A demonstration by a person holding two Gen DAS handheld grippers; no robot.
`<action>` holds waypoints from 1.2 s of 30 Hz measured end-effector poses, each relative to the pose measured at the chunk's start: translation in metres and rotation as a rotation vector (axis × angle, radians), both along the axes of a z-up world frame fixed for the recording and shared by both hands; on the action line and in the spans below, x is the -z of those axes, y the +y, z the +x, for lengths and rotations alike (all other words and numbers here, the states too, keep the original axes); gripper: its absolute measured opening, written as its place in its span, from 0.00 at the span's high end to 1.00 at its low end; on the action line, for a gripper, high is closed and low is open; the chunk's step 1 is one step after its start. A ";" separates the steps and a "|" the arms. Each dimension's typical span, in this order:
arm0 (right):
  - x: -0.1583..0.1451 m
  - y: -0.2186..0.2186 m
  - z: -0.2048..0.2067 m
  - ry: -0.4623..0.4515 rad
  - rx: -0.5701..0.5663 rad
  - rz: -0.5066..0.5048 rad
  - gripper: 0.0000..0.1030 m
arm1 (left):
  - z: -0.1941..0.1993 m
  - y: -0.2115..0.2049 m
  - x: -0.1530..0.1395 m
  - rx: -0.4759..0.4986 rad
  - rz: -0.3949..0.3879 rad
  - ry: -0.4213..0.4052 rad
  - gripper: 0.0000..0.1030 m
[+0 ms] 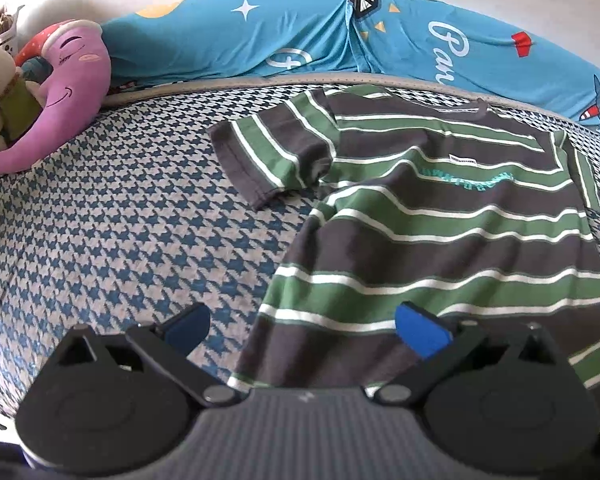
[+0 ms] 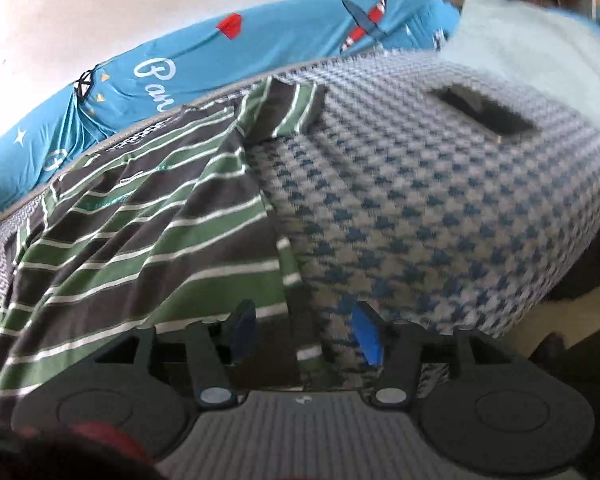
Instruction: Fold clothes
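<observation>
My left gripper [image 1: 302, 330] has its blue-padded fingers [image 1: 420, 334] spread wide, nothing between them, poised over the lower hem of the dark grey T-shirt with green and white stripes [image 1: 440, 208]. The shirt lies face up on the blue-and-grey houndstooth mattress [image 1: 120, 220], running from 6 towards 1 o'clock. My right gripper [image 2: 304, 332] is open too, straddling the shirt's side edge [image 2: 296, 280] at 6 o'clock; I cannot tell whether the pads touch cloth.
</observation>
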State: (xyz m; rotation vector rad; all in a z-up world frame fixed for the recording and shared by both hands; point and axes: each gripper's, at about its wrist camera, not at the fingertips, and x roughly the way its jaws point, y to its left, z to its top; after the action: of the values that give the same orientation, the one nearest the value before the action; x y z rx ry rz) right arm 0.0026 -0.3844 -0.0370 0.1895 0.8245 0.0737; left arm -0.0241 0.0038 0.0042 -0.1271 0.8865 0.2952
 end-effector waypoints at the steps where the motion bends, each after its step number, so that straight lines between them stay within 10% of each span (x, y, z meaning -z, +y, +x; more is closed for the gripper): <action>1: 0.002 -0.001 0.002 0.010 0.003 0.020 0.46 | 0.000 -0.001 0.000 0.001 0.000 -0.001 0.00; 9: 0.011 0.004 0.002 0.019 0.012 0.020 0.49 | -0.001 -0.001 0.000 0.001 0.002 -0.001 0.00; 15: 0.005 0.011 0.000 -0.009 -0.026 -0.020 0.94 | 0.000 -0.001 0.000 -0.007 0.006 -0.001 0.00; 24: -0.016 -0.005 -0.006 -0.070 0.203 -0.169 0.95 | 0.000 0.003 0.001 -0.025 0.009 0.006 0.00; 36: -0.022 -0.005 0.002 -0.072 0.155 -0.110 0.79 | 0.002 -0.002 0.004 -0.018 0.011 0.024 0.00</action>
State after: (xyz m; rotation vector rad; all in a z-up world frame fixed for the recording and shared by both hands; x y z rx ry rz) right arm 0.0043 -0.3898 -0.0149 0.1453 0.7381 -0.1102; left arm -0.0219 0.0022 0.0004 -0.1218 0.9078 0.3189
